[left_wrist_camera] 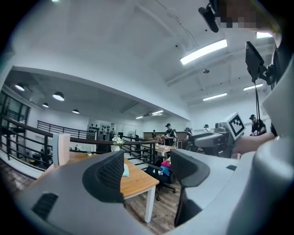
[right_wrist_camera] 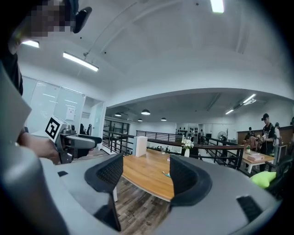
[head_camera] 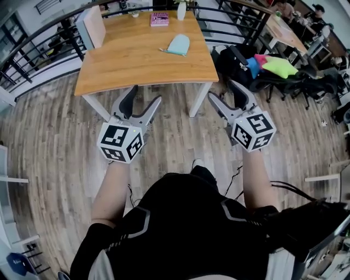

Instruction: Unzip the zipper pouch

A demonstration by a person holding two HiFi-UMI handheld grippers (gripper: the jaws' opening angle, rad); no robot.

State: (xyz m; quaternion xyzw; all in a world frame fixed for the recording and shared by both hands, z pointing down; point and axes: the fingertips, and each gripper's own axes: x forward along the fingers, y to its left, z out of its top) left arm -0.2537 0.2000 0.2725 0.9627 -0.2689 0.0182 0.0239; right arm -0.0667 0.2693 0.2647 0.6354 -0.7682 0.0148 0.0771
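While the person stands back from the tabletop (head_camera: 136, 60), both claws are held out ahead of the body over the floor (head_camera: 175, 126).

Left claw (head_camera: 146, 94): jaws spread wide, nothing held. Its own view shows only the room between the pads.

Right claw (head_camera: 221, 90): likewise spread wide and empty.

Pouch (head_camera: 179, 45): pale teal, lying flat on the right half of the tabletop toward the far side, well apart from both claws. A small tab projects from its left end and is probably the zipper pull.

Step in hand: the approach, by this reading. The zipper is not yet touched. The next move calls for carrying both claws forward over the near edge. One claw should pin the pouch body and the other should pinch the small pull, which needs fine alignment.

Edges and room: the near edge and the white legs lie between the claws and the pouch. The wood round the pouch is bare.

- Book (head_camera: 159, 19) and vase (head_camera: 181, 10): near the far edge, apart from the pouch.
- Board (head_camera: 94, 26): upright at the far left corner.
- Chair (head_camera: 257, 68): heaped with bags just beside the right edge, narrowing the right claw's side.
- Railing (head_camera: 44, 38): curves round beyond.
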